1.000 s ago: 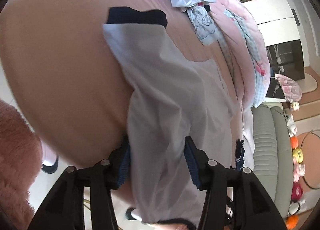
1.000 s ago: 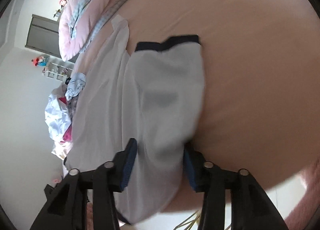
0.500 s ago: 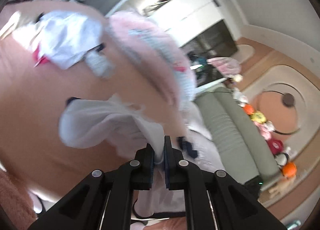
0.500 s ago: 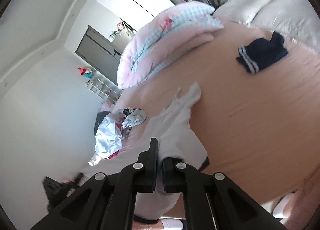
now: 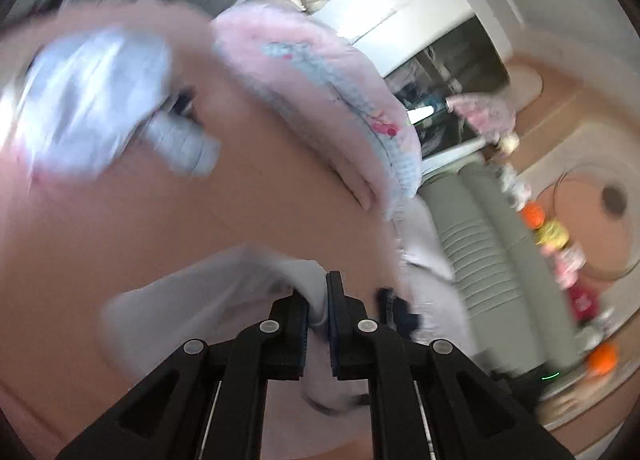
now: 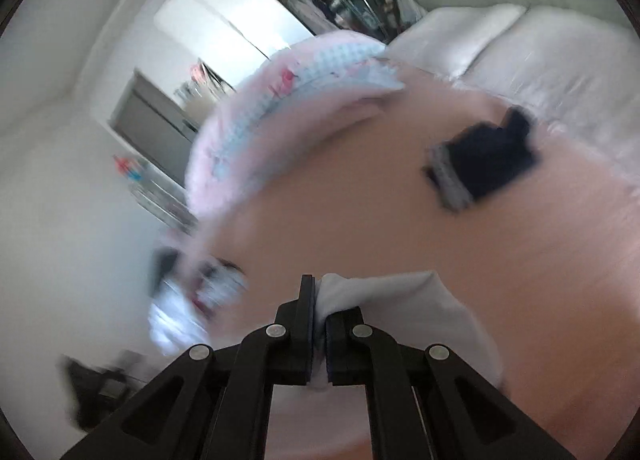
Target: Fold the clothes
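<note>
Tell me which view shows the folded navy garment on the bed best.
The right wrist view: the navy garment lies whole on the peach bedsheet, its striped edge visible though blurred. The left wrist view shows only a small dark scrap beside the hand-held gripper, perhaps the same garment.

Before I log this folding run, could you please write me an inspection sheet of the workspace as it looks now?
Surface: peach bed sheet, mostly bare.
Job's things: white garment pinched at two spots and lifted.
Clutter: heap of unfolded clothes; navy garment; rolled pink quilt.
Grippers: left gripper shut on the garment; right gripper shut on it too.
Cables: nothing seen.
Surroundings: grey-green headboard, pillows, white wardrobe; frames are motion-blurred.
</note>
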`<state>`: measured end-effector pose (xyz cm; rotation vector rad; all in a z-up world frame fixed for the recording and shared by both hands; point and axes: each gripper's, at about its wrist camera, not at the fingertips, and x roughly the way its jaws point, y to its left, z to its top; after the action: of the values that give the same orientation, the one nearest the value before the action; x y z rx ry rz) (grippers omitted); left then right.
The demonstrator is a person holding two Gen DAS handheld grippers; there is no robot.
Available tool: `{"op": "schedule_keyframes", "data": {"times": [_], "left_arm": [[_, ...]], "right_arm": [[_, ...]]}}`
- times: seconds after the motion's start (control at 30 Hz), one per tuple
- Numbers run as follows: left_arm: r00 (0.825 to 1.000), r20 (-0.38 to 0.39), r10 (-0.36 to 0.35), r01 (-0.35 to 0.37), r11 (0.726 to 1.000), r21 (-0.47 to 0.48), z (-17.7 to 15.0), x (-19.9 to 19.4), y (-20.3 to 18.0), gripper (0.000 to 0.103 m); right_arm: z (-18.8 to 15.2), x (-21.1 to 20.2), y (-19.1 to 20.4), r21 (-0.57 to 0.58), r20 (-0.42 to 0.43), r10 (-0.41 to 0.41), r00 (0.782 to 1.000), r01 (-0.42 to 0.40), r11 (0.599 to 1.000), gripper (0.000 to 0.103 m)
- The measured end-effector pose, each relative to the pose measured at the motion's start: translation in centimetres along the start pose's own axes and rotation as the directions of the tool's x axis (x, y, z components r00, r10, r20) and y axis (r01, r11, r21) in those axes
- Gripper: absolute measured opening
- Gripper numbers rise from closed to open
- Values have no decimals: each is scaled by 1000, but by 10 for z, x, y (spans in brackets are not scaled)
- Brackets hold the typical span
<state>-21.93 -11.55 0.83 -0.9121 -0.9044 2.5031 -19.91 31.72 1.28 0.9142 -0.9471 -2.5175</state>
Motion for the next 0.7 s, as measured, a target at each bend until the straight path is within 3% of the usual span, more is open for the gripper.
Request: {"op": "schedule_keyframes", "data": {"times": [0.07,0.13,0.23,0.27,0.33,0.37,0.43,0.5,0.57,0.63,0.7], "left_arm": [[994,92,-60,50,993,109,45,-9,-47,6],[971,186,-150,116,976,185,90,-29,-92,6],[916,300,-267,192,947,256,139,-77,-139,6],[902,334,-273,183,943,277,148,-93,-148,6],[888,356,-291,190,937,292,151,-113,-147,6],[888,356,-291,193,939,286,146,-122,-140,6],[898,340,-281,196,945,264,131,-128,-118,7],[931,270,-244,193,960,202,104,-115,-81,7],[961,194,-199,175,975,135,75,-99,-42,7],[993,87,-84,81,996,41,28,-61,10,7],[999,-43,7,-9,999,-48,-17,-18,60,7]], "right_arm": [[35,-7,51,-185,96,23,995,-5,983,3],[73,-18,106,-317,166,55,985,1,948,3],[131,-44,167,-359,244,150,958,-54,932,3],[148,-55,184,-367,272,182,945,-73,927,3],[163,-81,203,-387,323,226,919,-90,918,3],[162,-87,197,-368,320,230,919,-103,924,3],[160,-99,185,-330,314,238,919,-129,935,3],[156,-109,171,-286,301,244,922,-157,945,3],[133,-96,128,-182,210,236,949,-199,963,3],[95,-71,75,-61,125,196,972,-190,980,3],[44,-46,24,13,63,100,993,-102,995,3]]}}
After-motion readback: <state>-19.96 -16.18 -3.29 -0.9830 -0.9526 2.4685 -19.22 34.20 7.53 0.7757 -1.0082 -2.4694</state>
